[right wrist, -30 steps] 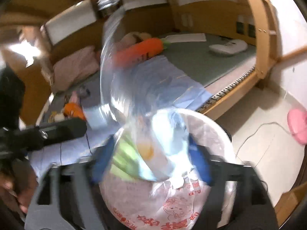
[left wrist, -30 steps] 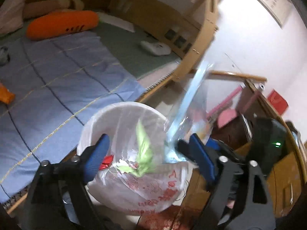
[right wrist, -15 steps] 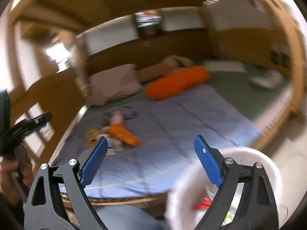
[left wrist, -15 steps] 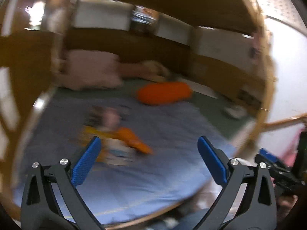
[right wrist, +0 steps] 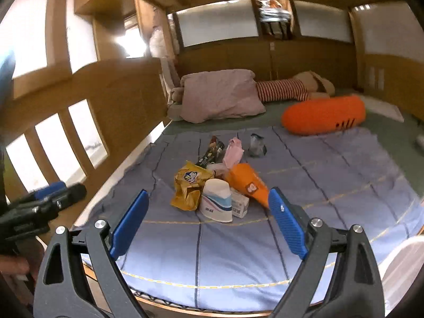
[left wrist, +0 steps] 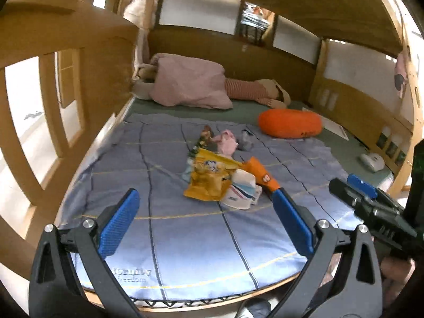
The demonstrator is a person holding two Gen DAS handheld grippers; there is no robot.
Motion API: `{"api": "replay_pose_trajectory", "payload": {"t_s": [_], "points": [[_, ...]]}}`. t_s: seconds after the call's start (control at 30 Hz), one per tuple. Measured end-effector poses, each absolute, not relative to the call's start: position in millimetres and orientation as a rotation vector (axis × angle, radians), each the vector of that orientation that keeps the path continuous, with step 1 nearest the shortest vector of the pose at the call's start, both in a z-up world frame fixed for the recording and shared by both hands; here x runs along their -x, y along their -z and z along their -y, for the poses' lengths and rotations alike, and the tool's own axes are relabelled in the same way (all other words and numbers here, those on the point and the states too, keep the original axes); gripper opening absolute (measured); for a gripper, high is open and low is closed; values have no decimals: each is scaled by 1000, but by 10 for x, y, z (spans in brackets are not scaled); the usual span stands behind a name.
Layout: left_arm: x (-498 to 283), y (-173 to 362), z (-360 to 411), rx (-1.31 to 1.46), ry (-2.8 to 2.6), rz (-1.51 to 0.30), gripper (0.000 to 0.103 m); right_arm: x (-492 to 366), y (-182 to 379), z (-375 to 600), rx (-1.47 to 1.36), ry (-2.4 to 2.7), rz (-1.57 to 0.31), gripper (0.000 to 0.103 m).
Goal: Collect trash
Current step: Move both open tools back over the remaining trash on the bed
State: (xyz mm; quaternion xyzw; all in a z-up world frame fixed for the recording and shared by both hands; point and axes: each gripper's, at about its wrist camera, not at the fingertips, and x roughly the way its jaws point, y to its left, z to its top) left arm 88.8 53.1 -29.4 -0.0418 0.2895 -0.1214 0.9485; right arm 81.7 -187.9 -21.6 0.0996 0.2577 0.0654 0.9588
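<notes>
Yellow crinkly snack bag point(right wrist: 189, 188) sits mid-bed on the blue quilt point(right wrist: 238, 251), with a white paper cup point(right wrist: 216, 202), orange wrapper point(right wrist: 249, 184) and more scraps just beside it. Left gripper point(left wrist: 209, 222) and right gripper point(right wrist: 209, 222) hang spread wide, empty. Plenty left to collect.

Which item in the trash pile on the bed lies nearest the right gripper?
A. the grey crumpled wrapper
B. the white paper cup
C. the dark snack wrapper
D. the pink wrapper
B: in the right wrist view the white paper cup sits at the near edge of the pile, closest to the open right gripper, while the pink, dark and grey wrappers lie farther back on the blanket.
</notes>
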Motion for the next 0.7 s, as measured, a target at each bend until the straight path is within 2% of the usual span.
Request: {"api": "replay_pose_trajectory", "payload": {"t_s": [0.7], "points": [[-970,486,-371,56,252,-654,100,-855,327,2020,-268,-114,-552,90]]}}
